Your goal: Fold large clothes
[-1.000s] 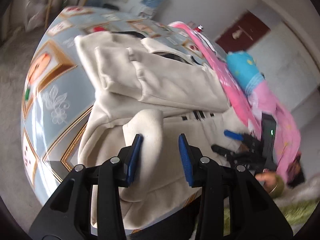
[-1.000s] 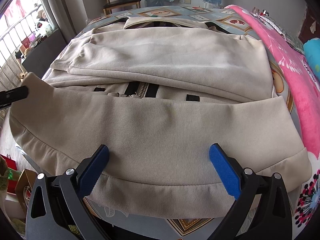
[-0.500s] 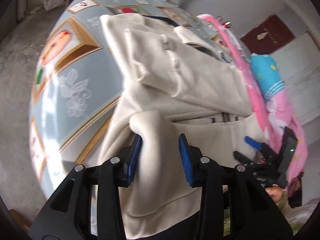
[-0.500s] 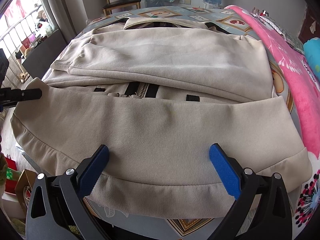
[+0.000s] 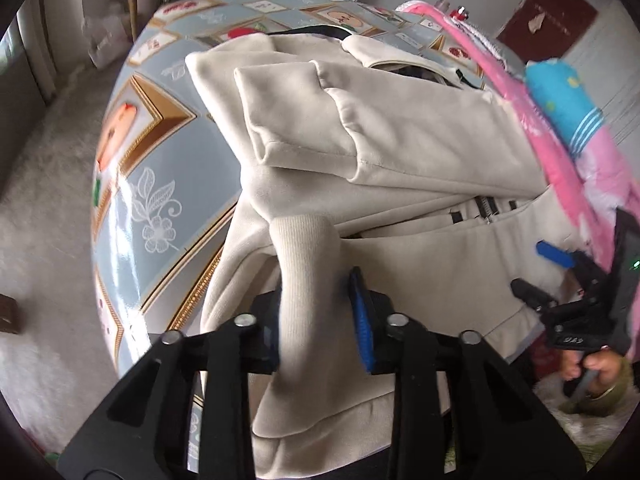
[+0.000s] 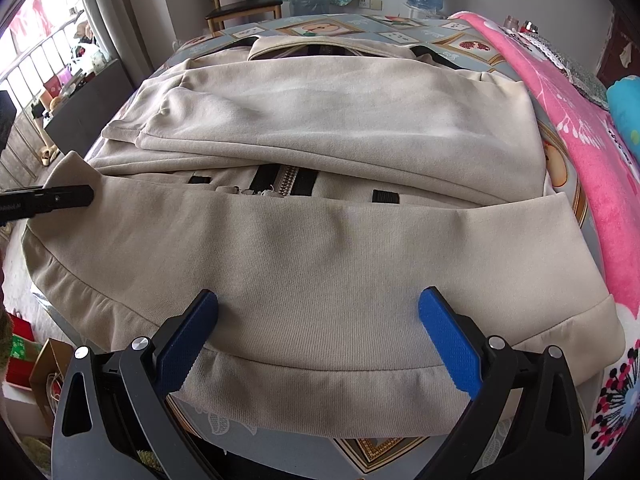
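The left tongs have just closed on the ribbed hem corner of the cream zip jacket at the counter's near-left edge; the right tongs hang wide over the hem, so lifting can begin.

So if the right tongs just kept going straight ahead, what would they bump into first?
Probably the cream jacket. The right tongs are open, with its folded lower part right between and ahead of the blue pads. Whether they would slide over it or push into it is hard to judge.
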Available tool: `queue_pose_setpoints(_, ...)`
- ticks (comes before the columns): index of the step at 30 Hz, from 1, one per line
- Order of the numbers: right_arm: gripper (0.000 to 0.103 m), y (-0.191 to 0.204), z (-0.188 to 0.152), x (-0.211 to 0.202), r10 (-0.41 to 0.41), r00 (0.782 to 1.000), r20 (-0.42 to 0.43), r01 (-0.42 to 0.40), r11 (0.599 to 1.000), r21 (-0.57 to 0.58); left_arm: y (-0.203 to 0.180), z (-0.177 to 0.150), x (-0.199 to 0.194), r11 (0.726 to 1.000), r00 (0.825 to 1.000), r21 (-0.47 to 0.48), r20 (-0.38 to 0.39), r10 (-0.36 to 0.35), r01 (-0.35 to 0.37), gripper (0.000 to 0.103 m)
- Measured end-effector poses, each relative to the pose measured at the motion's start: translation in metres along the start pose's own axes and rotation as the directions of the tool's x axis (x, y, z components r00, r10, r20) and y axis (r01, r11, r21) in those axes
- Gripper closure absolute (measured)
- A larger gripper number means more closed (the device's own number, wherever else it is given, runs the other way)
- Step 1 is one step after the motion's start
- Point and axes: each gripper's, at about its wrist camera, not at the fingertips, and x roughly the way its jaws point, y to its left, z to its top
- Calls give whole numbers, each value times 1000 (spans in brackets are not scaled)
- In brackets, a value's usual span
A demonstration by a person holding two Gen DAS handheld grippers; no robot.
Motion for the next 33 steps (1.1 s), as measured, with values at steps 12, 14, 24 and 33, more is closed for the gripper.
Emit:
queue_pose_setpoints(12,9,-35,-4,-21,66,996,56,-68,997,41,-45,-18,0,943,955,155,90,283,-294,95)
queue_pose_setpoints(14,12,-57,-3,-31,36,996,83,-42,997,72,-46,-18,1,936,949,159,93,301,-312,95)
queue_pose_setpoints(24,45,-157,20,-39,-108,986,125,85,980,178,-53,-19,4,923,935,152,94,341,-352,94)
queue_pose_setpoints(33,66,-188,34,-8,51,997,49,-60,976,210,-55,-17,7,922,931,131,84,356,-364,94)
